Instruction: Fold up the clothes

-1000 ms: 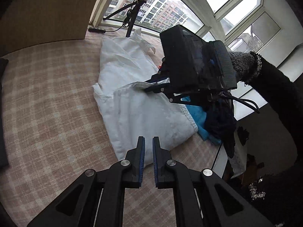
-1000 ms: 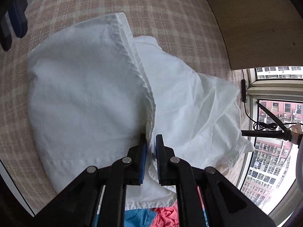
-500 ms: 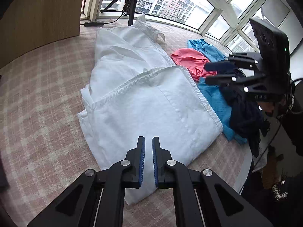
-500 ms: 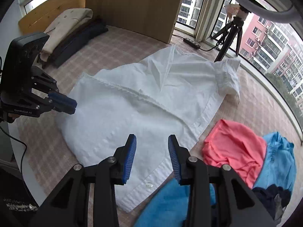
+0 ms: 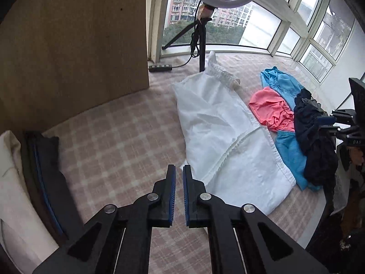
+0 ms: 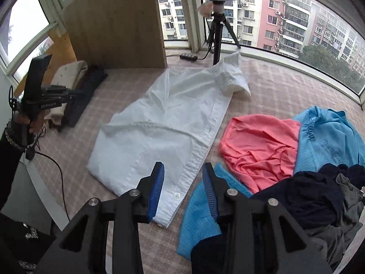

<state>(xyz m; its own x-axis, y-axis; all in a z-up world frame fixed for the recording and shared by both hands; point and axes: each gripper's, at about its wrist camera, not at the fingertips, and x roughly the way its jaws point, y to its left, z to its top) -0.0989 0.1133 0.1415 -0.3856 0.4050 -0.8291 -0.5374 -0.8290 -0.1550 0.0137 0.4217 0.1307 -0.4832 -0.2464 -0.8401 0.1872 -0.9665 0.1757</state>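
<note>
A white shirt (image 6: 164, 125) lies on the checked pink surface, its lower part folded up over the body and its collar toward the window. My right gripper (image 6: 183, 169) hovers open above the shirt's button placket at the near hem, holding nothing. My left gripper (image 5: 179, 171) is shut and empty, raised above the surface just off the shirt's (image 5: 216, 125) left corner. Each gripper shows in the other's view: the left gripper (image 6: 75, 96) at far left, the right gripper (image 5: 326, 120) at the right edge.
Right of the shirt lie a pink garment (image 6: 257, 141), blue garments (image 6: 328, 137) and a dark pile (image 6: 319, 196). A folded cream and dark stack (image 5: 45, 171) sits left. A wooden panel (image 5: 79, 34), a ring-light tripod (image 6: 216, 34) and a power strip (image 5: 159, 68) stand at the back.
My right gripper opened, let go of the shirt's folded edge and drew back and up. My left gripper also pulled away from the shirt, staying shut.
</note>
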